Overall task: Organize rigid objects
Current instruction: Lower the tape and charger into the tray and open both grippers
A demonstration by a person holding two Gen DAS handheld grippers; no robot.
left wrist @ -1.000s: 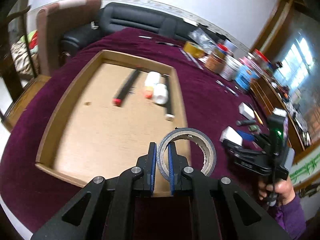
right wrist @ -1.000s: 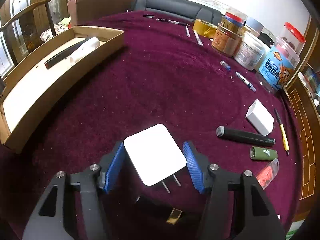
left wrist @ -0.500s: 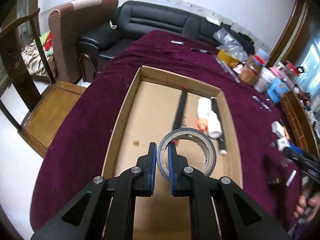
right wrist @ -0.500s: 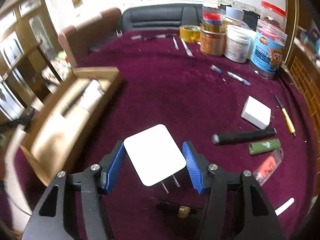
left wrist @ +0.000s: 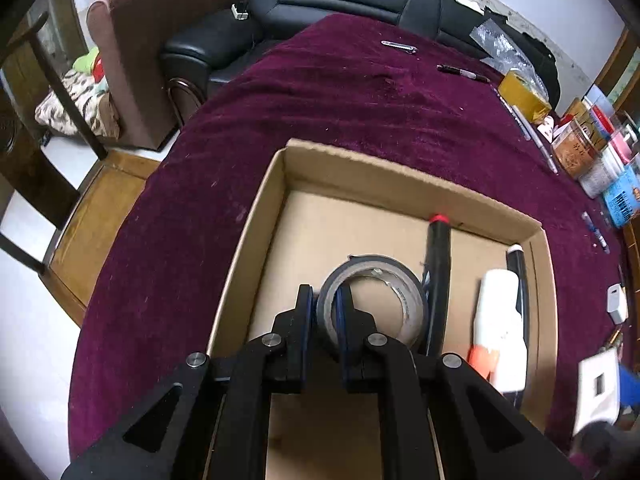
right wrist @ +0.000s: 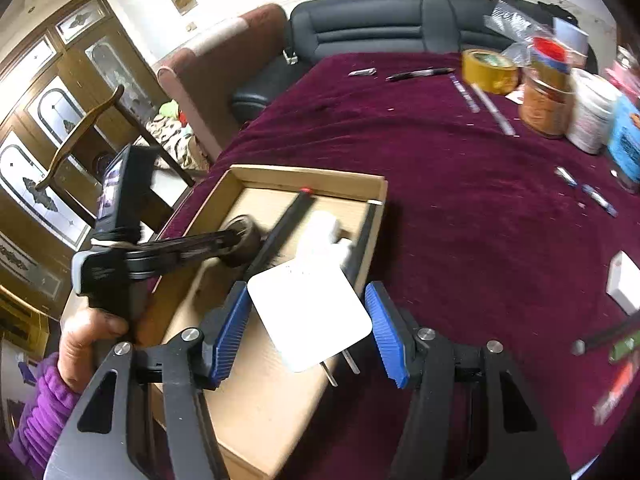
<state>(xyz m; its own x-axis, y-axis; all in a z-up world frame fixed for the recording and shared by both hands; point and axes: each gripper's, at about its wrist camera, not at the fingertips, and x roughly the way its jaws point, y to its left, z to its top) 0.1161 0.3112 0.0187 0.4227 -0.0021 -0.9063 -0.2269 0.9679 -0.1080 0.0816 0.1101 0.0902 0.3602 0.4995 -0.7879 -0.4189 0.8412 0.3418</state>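
My left gripper (left wrist: pixel 322 300) is shut on the wall of a grey tape roll (left wrist: pixel 412 304). It holds the roll low inside the cardboard tray (left wrist: pixel 400 176), beside a black marker with a red end (left wrist: pixel 438 264). A white bottle with an orange cap (left wrist: pixel 500 320) and another black pen lie along the tray's right wall. My right gripper (right wrist: pixel 307 300) is shut on a white charger plug (right wrist: pixel 316 320) with its two prongs pointing toward me. It hangs over the tray (right wrist: pixel 312 182) near the right wall. The right wrist view also shows the tape roll (right wrist: pixel 244 246) in the left gripper.
A hand in a purple sleeve (right wrist: pixel 80 340) holds the left gripper. On the maroon cloth stand jars (right wrist: pixel 548 108) and a yellow tape roll (right wrist: pixel 488 66) at the back right. A white adapter (right wrist: pixel 624 284), pens and small items lie on the right. A sofa and chairs are beyond the table.
The left gripper has carried the tape roll over the tray and down into it. The right gripper has lifted the charger off the cloth and swung it left to the tray.
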